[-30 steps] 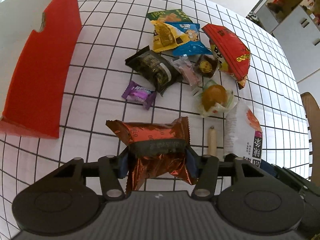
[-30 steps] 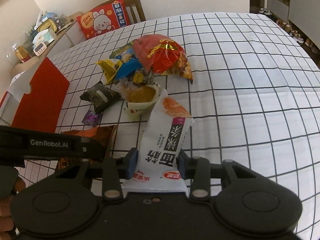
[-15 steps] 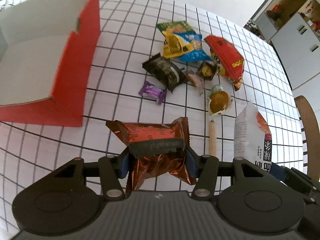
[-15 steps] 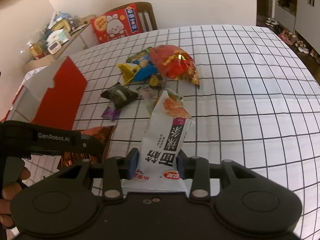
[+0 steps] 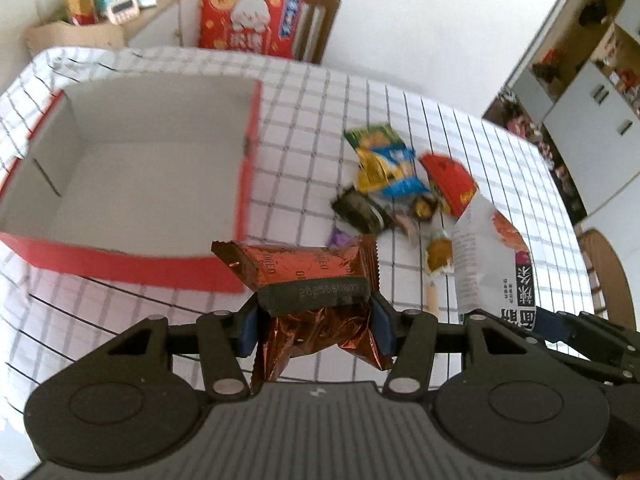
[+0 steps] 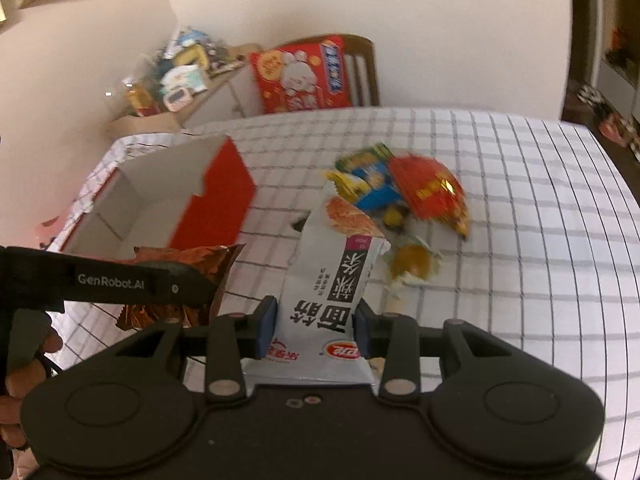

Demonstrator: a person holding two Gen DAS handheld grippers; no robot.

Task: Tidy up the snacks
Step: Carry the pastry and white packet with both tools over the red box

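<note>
The bench (image 5: 304, 120), covered in a white cloth with a black grid, is filling most of both views. On its left part an open box (image 5: 132, 176), red outside and white inside, is sitting with its inside bare. A chair (image 6: 362, 72) at the far edge is carrying a large red bag (image 6: 304, 76) with a cartoon rabbit print.

Right of the box, a heap of snacks is lying on the cloth: a red packet (image 6: 432, 192), a blue and yellow packet (image 5: 390, 172) overlapping a green one (image 5: 370, 138), a black packet (image 5: 358, 212), a small purple candy (image 5: 339, 237) and a clear wrapper with a brown round sweet (image 6: 410, 262). The heap is well apart from the box.

The left gripper (image 5: 314, 322) is gripping a copper-brown foil packet (image 5: 308, 270), its blue pads pressing both sides of the crumpled lower half while the upper half is sticking out above the jaws. The packet is hanging in the air in front of the box's near red wall.

The right gripper (image 6: 314, 330) is clamping a white noodle packet (image 6: 332, 276) with black lettering, jaws closed on its lower part, the top pointing toward the heap. The packet is raised off the cloth, just right of the left gripper.
</note>
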